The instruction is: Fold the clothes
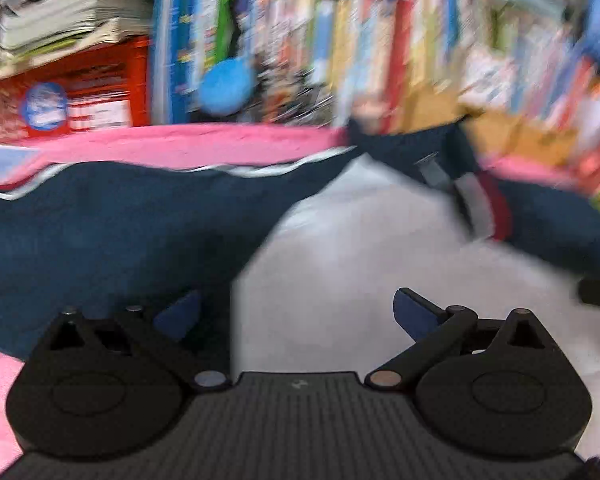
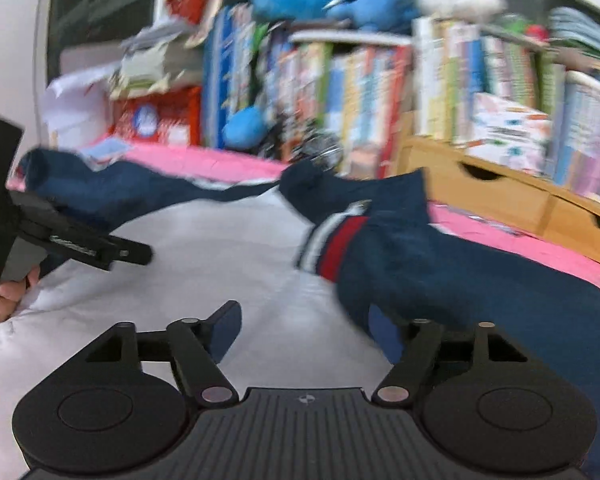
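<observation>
Folding jacket [image 2: 228, 248] spread across pink bed [image 2: 204, 162], white body near, navy sleeves [image 2: 460, 264] far and right | left tongs [image 1: 296, 316] wide, empty | right tongs [image 2: 320, 336] wide, empty, beside right sleeve | advice: pinch the striped cuff [image 2: 336, 240], carry it over the body.

Almost nothing can be read. On the left tool [image 2: 132, 254], seen from the right wrist, white characters on its upright black handle look like "DAS", sideways and partly cut off. Print on the book spines [image 2: 364, 92] and red box [image 1: 66, 96] is blurred beyond reading.
</observation>
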`<state>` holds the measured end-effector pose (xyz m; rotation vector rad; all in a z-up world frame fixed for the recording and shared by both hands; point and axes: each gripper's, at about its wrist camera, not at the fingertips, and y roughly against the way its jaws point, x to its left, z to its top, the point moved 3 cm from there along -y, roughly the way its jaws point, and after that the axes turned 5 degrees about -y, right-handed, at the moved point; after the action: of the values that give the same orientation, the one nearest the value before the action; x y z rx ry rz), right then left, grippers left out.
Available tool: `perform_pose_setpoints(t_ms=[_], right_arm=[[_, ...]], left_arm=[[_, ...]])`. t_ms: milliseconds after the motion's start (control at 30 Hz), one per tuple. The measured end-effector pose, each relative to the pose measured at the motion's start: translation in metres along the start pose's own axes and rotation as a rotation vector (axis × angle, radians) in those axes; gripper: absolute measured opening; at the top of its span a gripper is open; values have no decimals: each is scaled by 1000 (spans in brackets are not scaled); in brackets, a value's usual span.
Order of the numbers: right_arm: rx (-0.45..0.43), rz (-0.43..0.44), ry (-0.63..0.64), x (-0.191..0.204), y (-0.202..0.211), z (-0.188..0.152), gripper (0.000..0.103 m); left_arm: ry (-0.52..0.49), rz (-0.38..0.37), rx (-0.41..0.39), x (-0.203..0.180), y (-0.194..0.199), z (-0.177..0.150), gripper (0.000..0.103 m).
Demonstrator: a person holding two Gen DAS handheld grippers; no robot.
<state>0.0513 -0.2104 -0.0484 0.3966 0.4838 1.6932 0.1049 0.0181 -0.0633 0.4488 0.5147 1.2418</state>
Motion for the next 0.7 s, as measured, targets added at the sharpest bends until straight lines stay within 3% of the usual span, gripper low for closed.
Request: perform_pose_setpoints(t_ms=[100, 167, 333, 433, 567, 633, 700], right_arm=[[-53, -117, -20, -25, 10, -13, 83], [-44, -201, -29, -36, 9, -19, 84], [-62, -330, -51, -46, 12, -20, 92], [-55, -354, -30, -44, 11, -22, 92], [-69, -367, -28, -45, 13, -20, 94], [-82, -364, -50, -48, 16, -19, 97], [-89, -361, -82, -53, 18, -19, 99]], left_arm=[[32, -187, -49, -20, 6, 18, 103], [56, -238, -53, -34, -4, 33, 103], [79, -216, 11, -64, -52, 57, 103], [104, -202, 40, -78, -82, 67, 103], [214, -239, 75, -85, -106, 65, 103], [194, -198, 114, -93, -117, 63, 102], [126, -144, 89, -104, -118, 63, 96]])
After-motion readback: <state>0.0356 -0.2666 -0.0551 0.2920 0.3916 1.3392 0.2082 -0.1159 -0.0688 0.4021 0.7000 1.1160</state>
